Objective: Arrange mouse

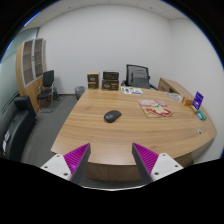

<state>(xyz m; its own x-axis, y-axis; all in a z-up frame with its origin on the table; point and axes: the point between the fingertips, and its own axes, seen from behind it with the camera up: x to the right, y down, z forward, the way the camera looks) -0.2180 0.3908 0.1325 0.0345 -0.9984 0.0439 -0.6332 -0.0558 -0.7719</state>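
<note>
A dark computer mouse lies on the wooden conference table, well beyond my fingers and a little left of the table's middle. My gripper is open and empty, held above the table's near edge. Its two purple pads stand wide apart with nothing between them.
A colourful booklet lies right of the mouse. Small items stand at the table's right end. Two boxes stand at the far edge. Black chairs are behind the table, another chair and shelves to the left.
</note>
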